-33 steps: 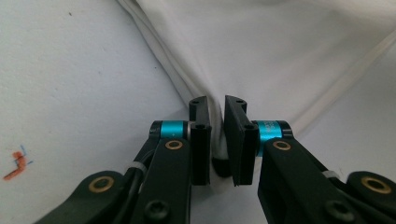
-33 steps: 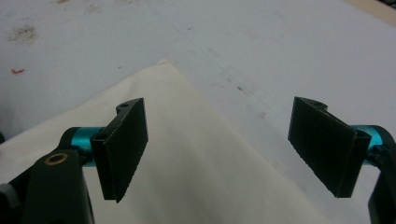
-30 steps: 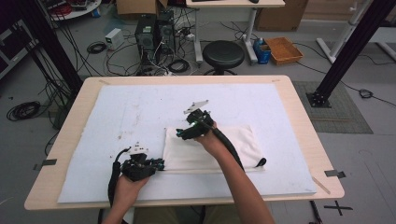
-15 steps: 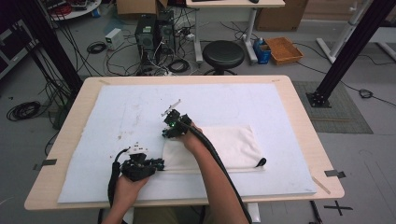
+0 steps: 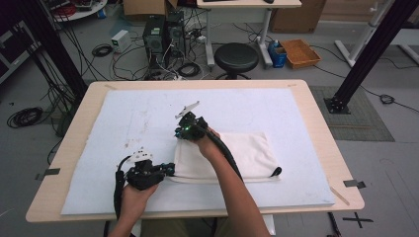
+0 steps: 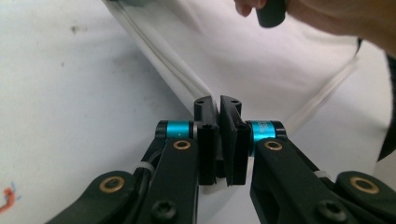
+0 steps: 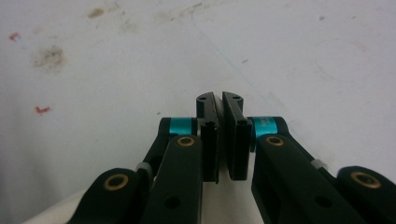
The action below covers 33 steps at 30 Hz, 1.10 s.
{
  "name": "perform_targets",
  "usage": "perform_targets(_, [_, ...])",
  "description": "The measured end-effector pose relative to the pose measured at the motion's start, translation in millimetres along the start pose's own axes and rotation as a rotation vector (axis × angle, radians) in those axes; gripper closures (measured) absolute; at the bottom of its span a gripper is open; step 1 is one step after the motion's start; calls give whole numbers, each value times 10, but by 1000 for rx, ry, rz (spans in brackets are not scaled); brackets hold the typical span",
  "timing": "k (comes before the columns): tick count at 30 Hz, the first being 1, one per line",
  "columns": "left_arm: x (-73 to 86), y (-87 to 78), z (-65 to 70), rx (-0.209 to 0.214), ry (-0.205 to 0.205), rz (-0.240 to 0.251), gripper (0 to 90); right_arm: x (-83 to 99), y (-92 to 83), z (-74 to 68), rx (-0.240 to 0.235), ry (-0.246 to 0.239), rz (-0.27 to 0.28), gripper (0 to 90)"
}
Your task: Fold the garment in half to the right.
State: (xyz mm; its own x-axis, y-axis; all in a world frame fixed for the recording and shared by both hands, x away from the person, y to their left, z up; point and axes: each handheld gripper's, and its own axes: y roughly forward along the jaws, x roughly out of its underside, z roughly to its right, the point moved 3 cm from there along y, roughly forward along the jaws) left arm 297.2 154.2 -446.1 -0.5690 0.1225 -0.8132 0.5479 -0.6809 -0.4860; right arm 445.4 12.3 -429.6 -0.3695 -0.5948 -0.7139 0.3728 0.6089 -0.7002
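White cloth, one piece (image 5: 237, 155), lay folded flat on the pale mat (image 5: 108, 123) covering the wooden table (image 5: 326, 128), toward the near right of the mat. Two grippers worked it. Against a second earlier, the right gripper (image 5: 184, 132) had travelled left along the cloth's far edge to its far left corner, and its jaws had just been closing; they now stood shut with a cloth edge between them. The left gripper (image 5: 170, 170) sat at the near left corner, jaws pressed together on the cloth's hem (image 6: 187, 84).
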Motion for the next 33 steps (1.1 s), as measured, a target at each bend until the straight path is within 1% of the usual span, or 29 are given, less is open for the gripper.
perform_targets(1, [-37,3,47,29,-2,30,853,17,-99,32,-3,15,26,864])
perform_targets(2, [-37,3,47,29,-2,30,853,17,-99,32,-3,15,26,864])
perform_targets(3, [-68,10,73,42,-3,48,853,24,-135,49,-2,17,36,865])
perform_targets(4, [-120,23,105,62,-4,62,852,33,-189,70,-2,23,49,866])
perform_targets(5, [-204,50,159,82,-4,75,853,64,-310,133,1,38,81,867])
perform_targets(6, [-204,50,159,82,-4,75,853,64,-310,133,1,38,81,867])
perform_targets(7, [-299,83,220,99,-2,86,852,96,-400,202,12,45,102,867])
perform_targets(9, [-392,138,273,130,-19,102,852,141,-493,276,27,67,119,868])
perform_targets(10, [-435,173,301,140,-23,102,852,167,-535,312,31,76,127,868])
perform_targets(14, [-585,326,429,157,9,65,852,287,-688,444,52,113,159,868])
perform_targets(15, [-619,360,465,160,16,63,852,323,-726,475,53,126,166,868])
perform_targets(16, [-619,360,465,160,16,63,852,358,-763,507,56,139,177,868])
perform_targets(17, [-651,389,501,164,20,57,852,358,-763,507,56,139,177,868])
perform_targets(18, [-710,448,568,172,30,52,852,422,-840,562,58,163,203,868])
perform_targets(19, [-737,479,601,176,37,44,852,451,-879,590,62,169,214,868])
perform_targets(20, [-737,479,601,176,37,44,852,477,-920,614,64,179,221,868])
perform_targets(21, [-787,549,670,186,46,31,852,503,-963,639,71,185,232,868])
perform_targets(24, [-857,675,789,202,52,12,852,590,-1097,714,87,204,255,868])
perform_targets(29, [-945,953,1006,227,69,-28,852,763,-1315,854,138,216,262,869])
perform_targets(32, [-965,1146,1125,234,80,-62,852,892,-1422,948,166,219,247,868])
perform_targets(33, [-965,1146,1125,234,80,-62,851,942,-1451,979,174,224,240,868])
